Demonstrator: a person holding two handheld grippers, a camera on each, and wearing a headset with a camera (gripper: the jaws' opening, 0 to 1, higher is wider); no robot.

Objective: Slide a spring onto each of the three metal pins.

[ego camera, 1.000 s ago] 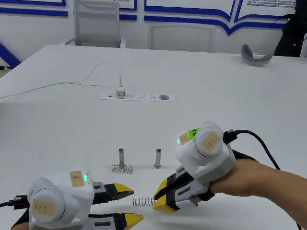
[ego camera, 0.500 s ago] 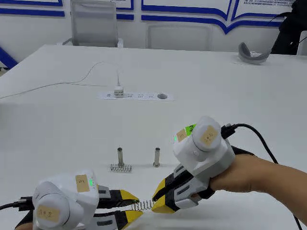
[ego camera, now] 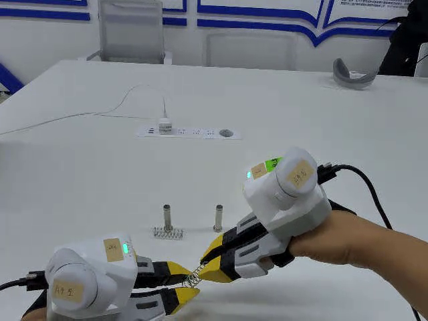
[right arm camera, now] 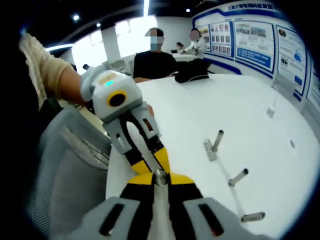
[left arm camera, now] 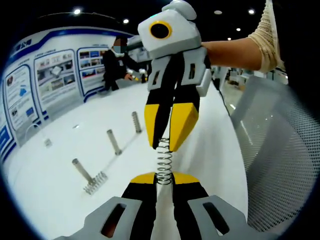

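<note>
Left gripper (left arm camera: 159,178) and right gripper (left arm camera: 168,144) each pinch one end of the spring (left arm camera: 163,161) between them (jaws almost shut).

Three short steel pins (left arm camera: 114,141) stand on one white table (ego camera: 80,167); the head view shows two of them. There are two coiled wire springs: one spring (ego camera: 167,233) lies beside the left pin, and one spring (left arm camera: 163,161) is pinched at its ends by two yellow-tipped grippers, the left gripper (left arm camera: 164,179) and the right gripper (left arm camera: 165,146). Farther off are one white power strip (ego camera: 190,133), one grey curved band (ego camera: 354,75) and two grey chairs (ego camera: 130,30). Two people (right arm camera: 156,55) sit in the background.
</note>
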